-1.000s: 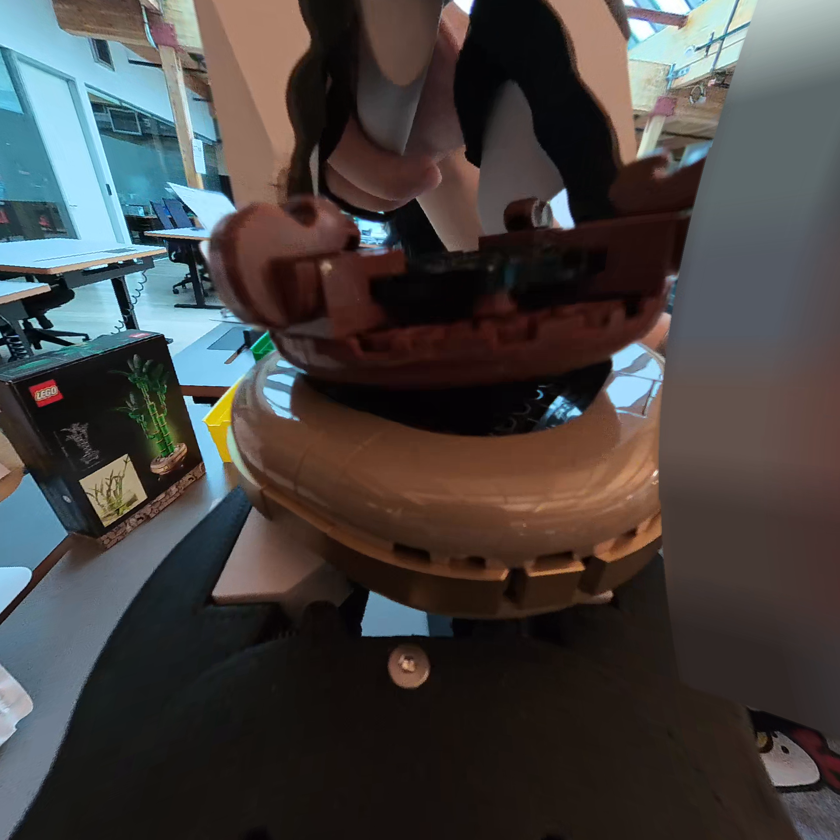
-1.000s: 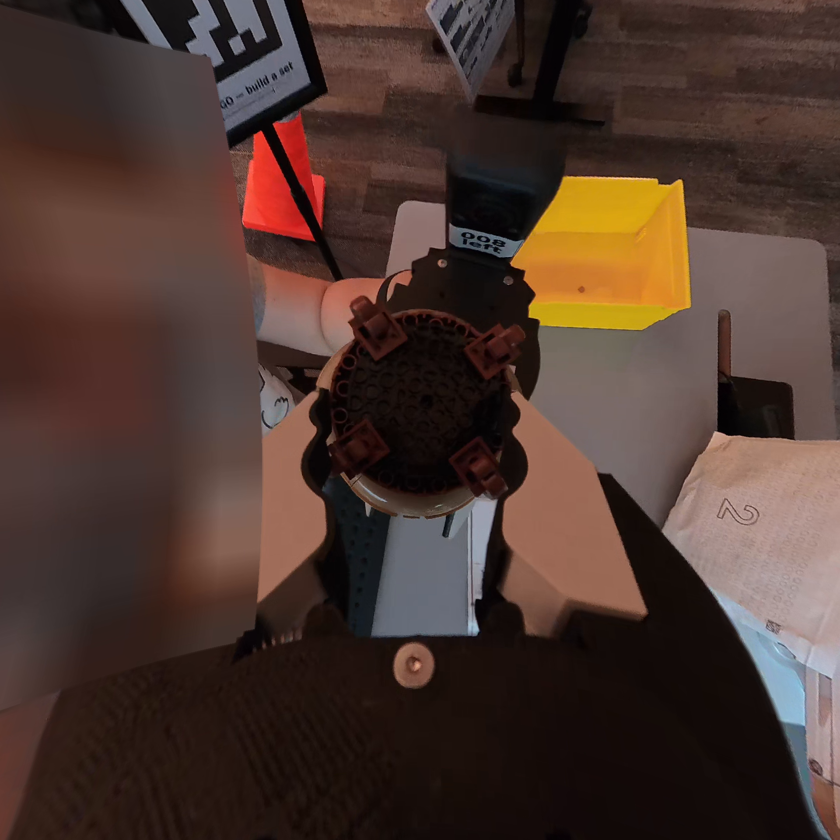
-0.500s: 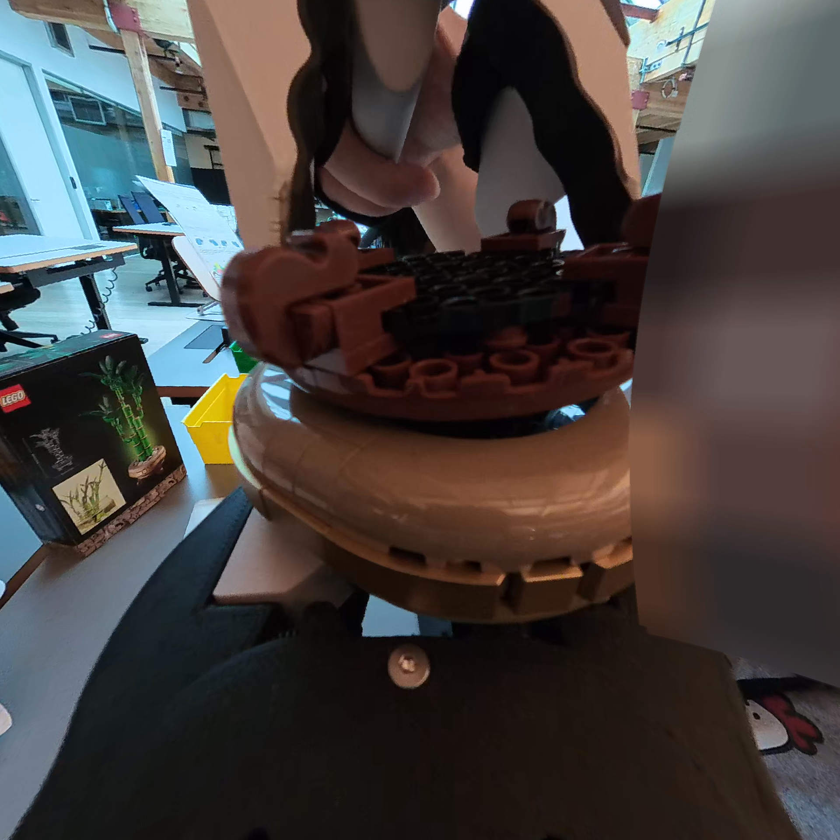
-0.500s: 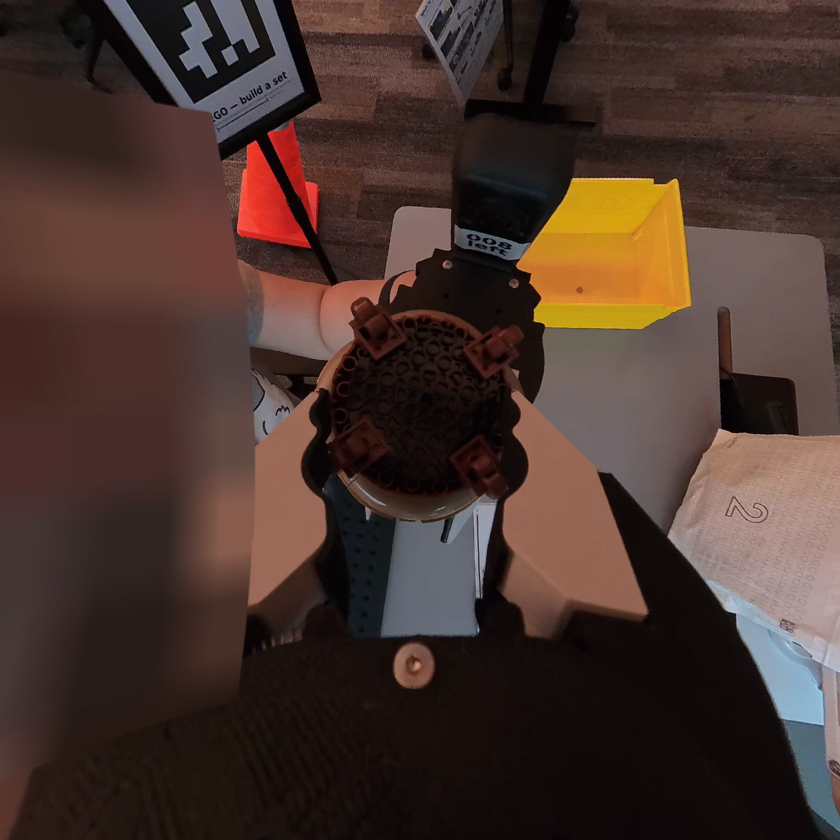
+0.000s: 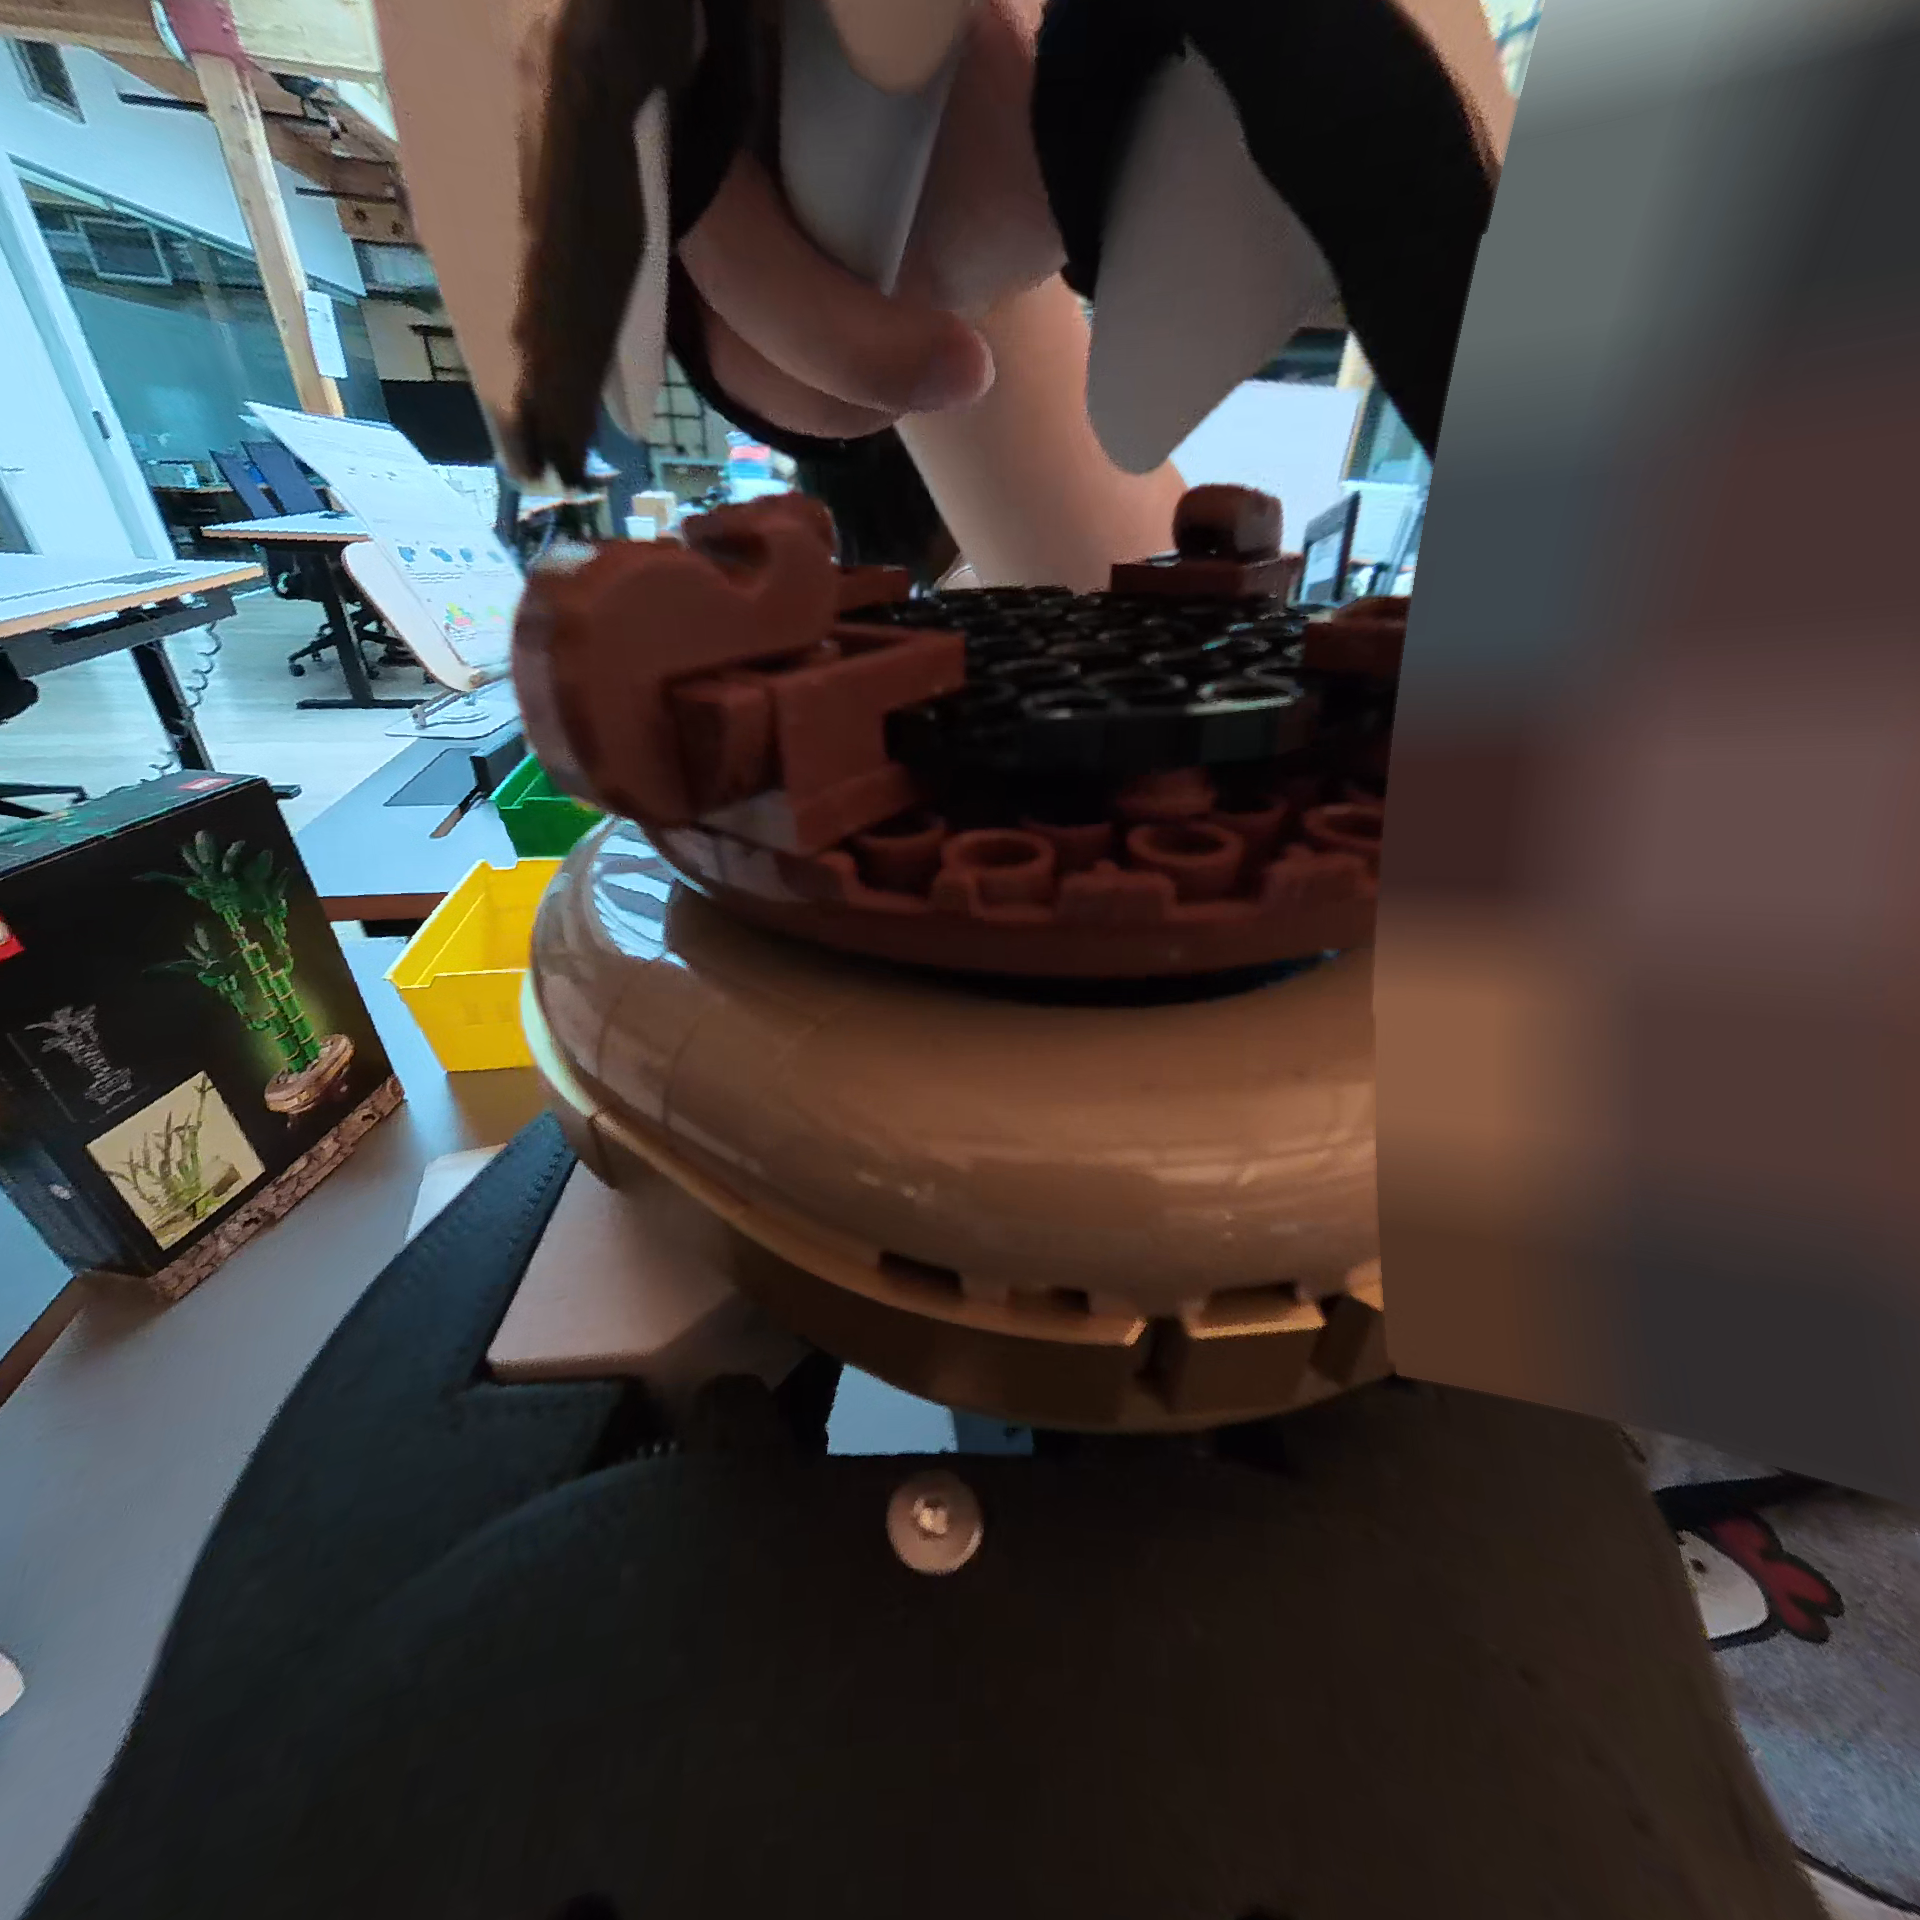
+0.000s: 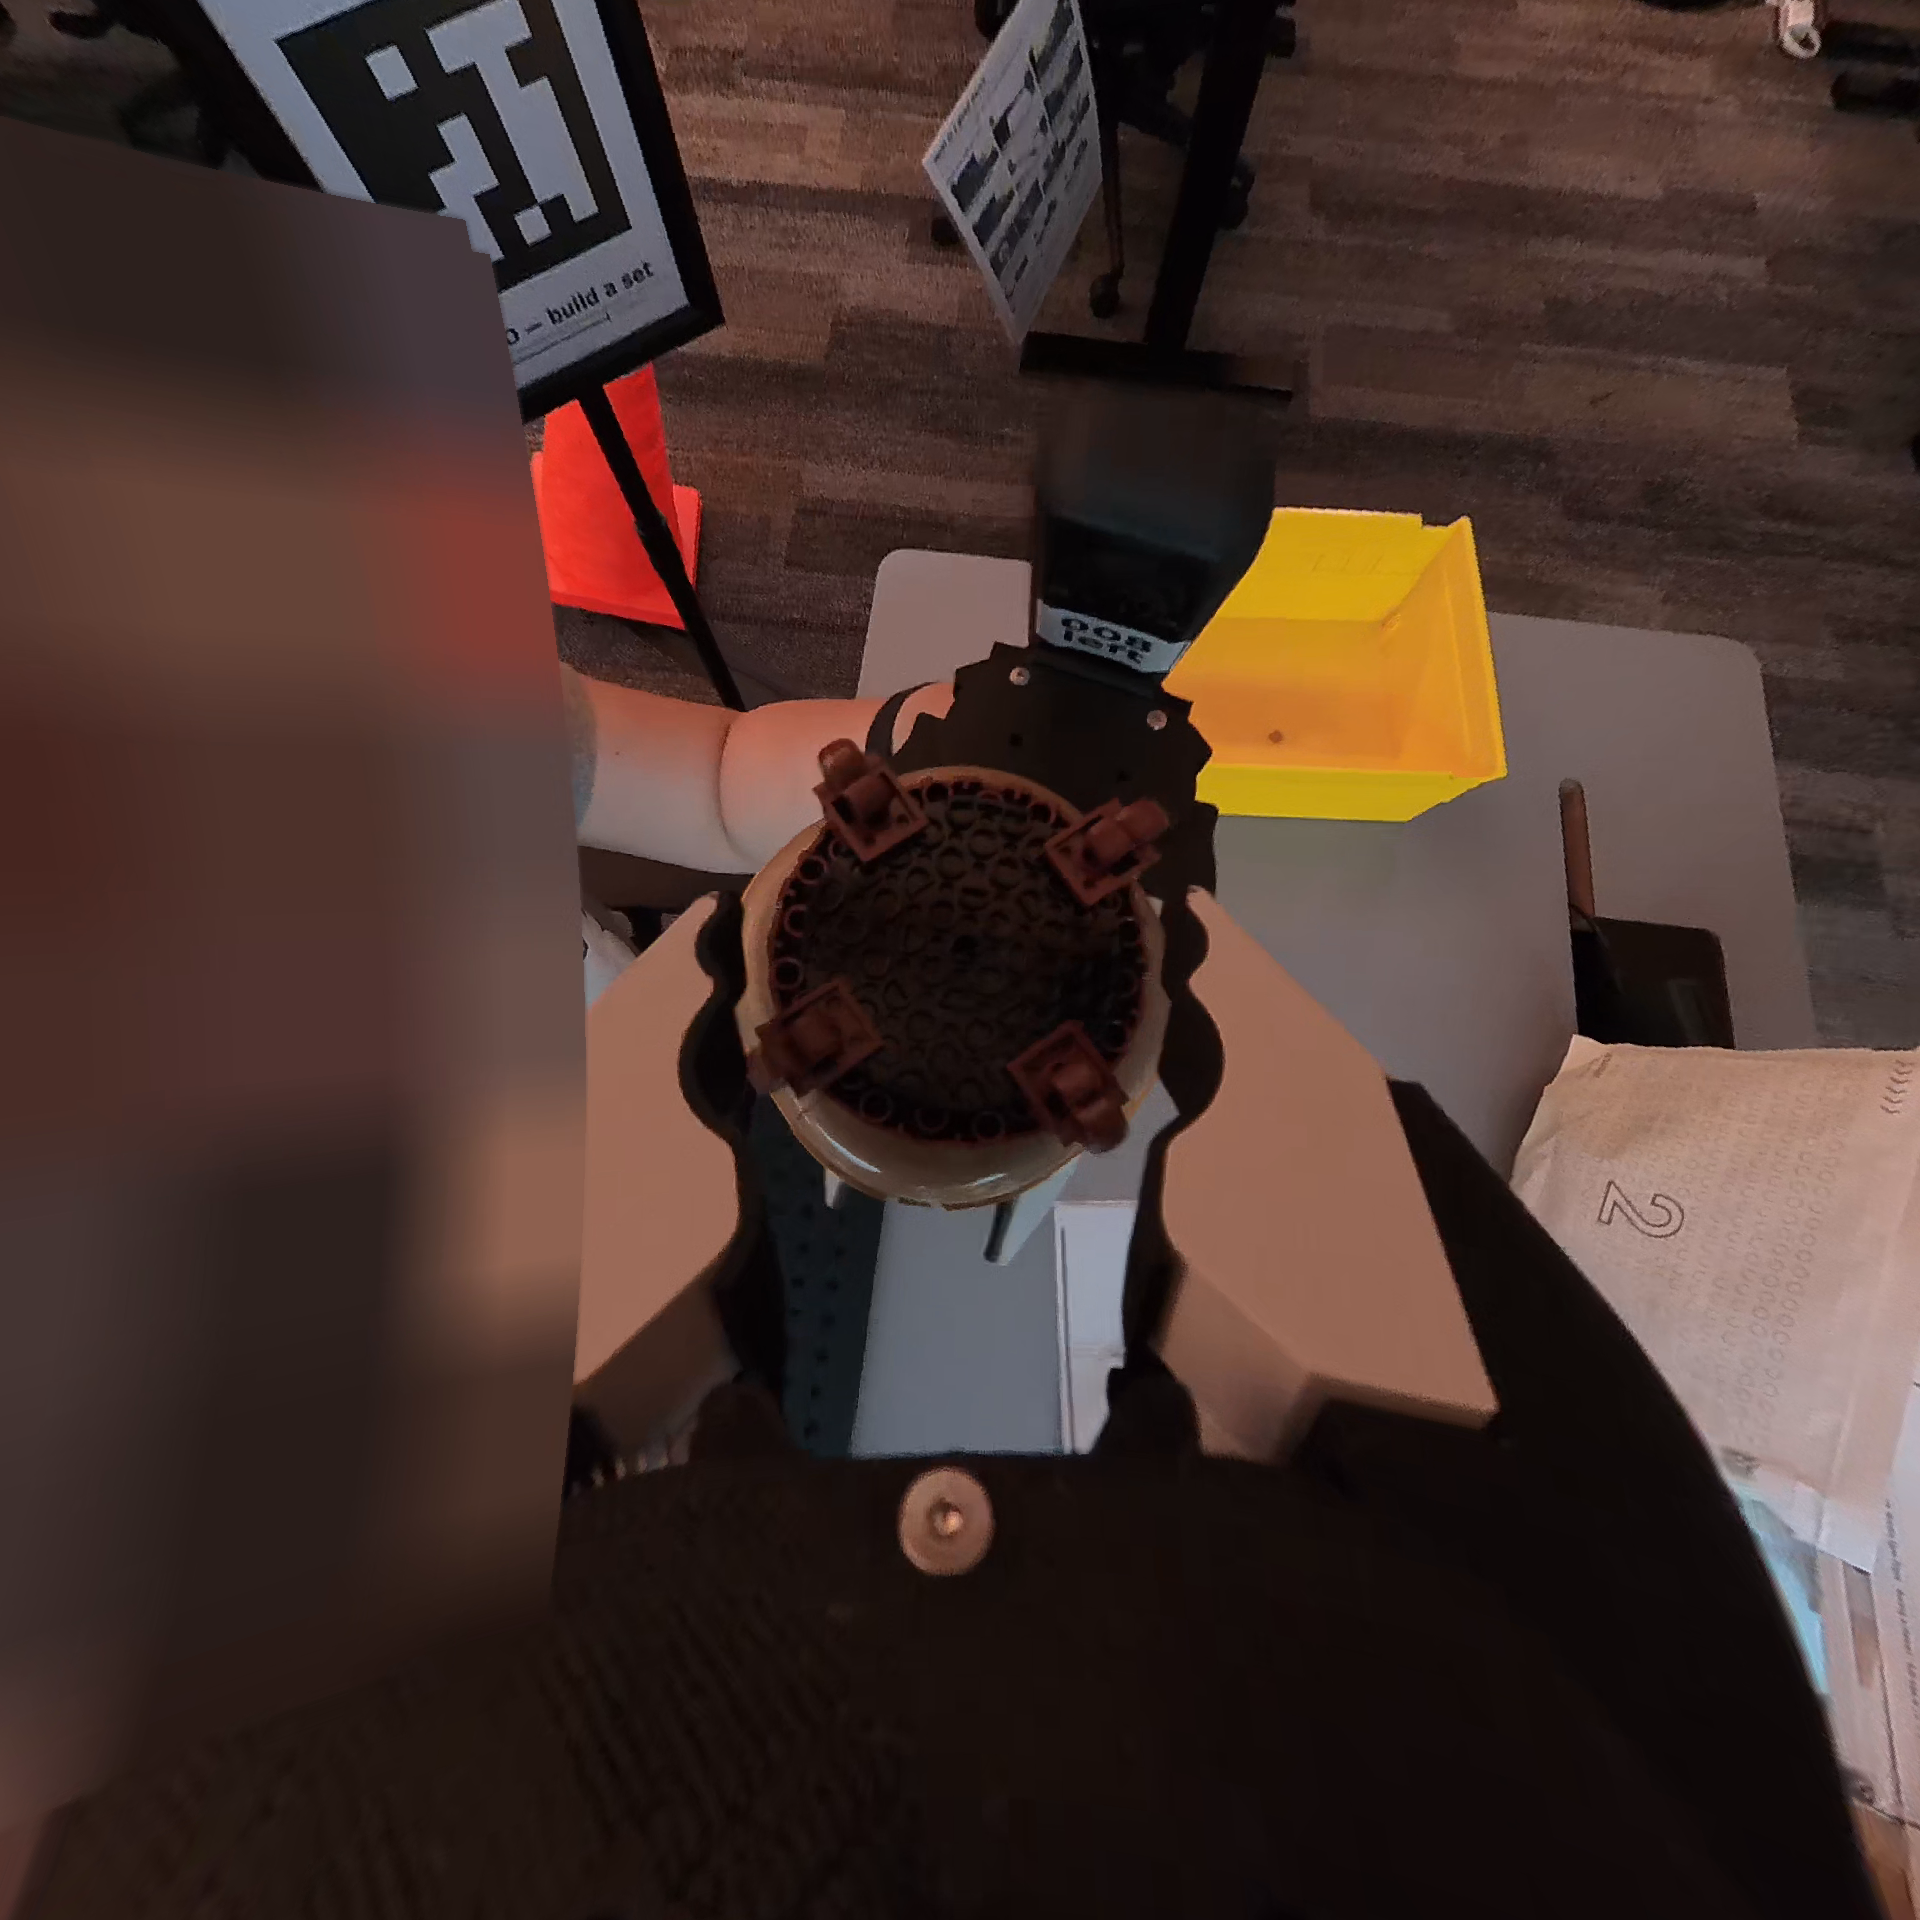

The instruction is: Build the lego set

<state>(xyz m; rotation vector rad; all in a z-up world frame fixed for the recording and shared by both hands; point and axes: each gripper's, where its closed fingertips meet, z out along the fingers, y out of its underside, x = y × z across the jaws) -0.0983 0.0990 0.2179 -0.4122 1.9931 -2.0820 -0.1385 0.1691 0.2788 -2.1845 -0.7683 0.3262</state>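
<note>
One round tan pot base is sitting pinched in the left gripper, held above the grey table. Four brown clip pieces are ringing its dark studded top. The right gripper is hovering spread around it; whether it touches, I cannot tell. One yellow bin is lying beyond.

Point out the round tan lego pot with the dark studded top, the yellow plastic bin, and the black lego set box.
round tan lego pot point(image 5: 935, 1101), left wrist view, on its glossy tan side wall.
yellow plastic bin point(image 6: 1351, 665), right wrist view, on its inner floor.
black lego set box point(image 5: 177, 1018), left wrist view, on its printed front face.
</note>
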